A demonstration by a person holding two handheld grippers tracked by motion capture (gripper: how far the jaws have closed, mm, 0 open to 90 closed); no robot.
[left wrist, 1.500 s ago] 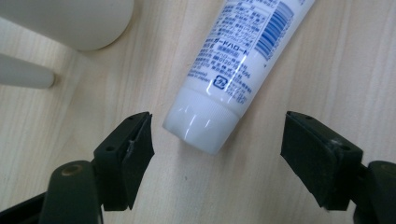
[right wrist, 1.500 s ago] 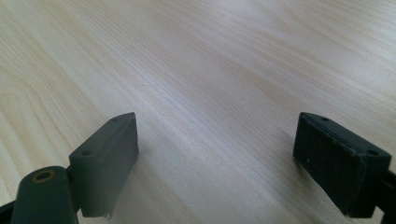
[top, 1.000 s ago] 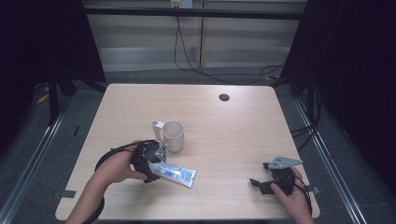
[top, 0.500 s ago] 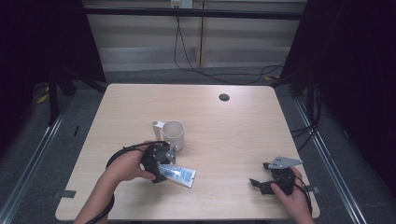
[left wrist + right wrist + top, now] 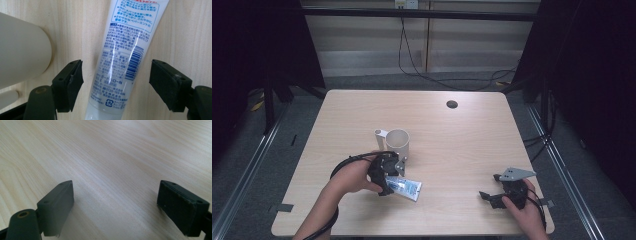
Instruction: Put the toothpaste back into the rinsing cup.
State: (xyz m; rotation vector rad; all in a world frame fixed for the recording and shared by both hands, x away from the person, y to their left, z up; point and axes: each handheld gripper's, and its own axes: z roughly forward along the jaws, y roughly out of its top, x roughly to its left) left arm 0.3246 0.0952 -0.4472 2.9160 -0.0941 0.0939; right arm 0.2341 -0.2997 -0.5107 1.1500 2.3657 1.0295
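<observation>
A white and blue toothpaste tube (image 5: 404, 187) lies flat on the wooden table (image 5: 452, 140), just in front of a white mug (image 5: 397, 144). My left gripper (image 5: 387, 176) hovers over the tube's near end, open. In the left gripper view the tube (image 5: 125, 52) runs up between the two spread jaws of my left gripper (image 5: 116, 85) without touching either pad, and the mug (image 5: 22, 50) sits at the left. My right gripper (image 5: 486, 196) rests low near the table's front right, open, and in the right gripper view my right gripper (image 5: 116, 205) has bare wood between its jaws.
A round dark cable hole (image 5: 452, 104) lies at the table's far right. The table edge (image 5: 412, 231) runs close under both hands. Metal rails and cables line the floor on both sides.
My left hand and gripper have shifted right along the table, over the tube's near end. The right gripper has stayed put.
</observation>
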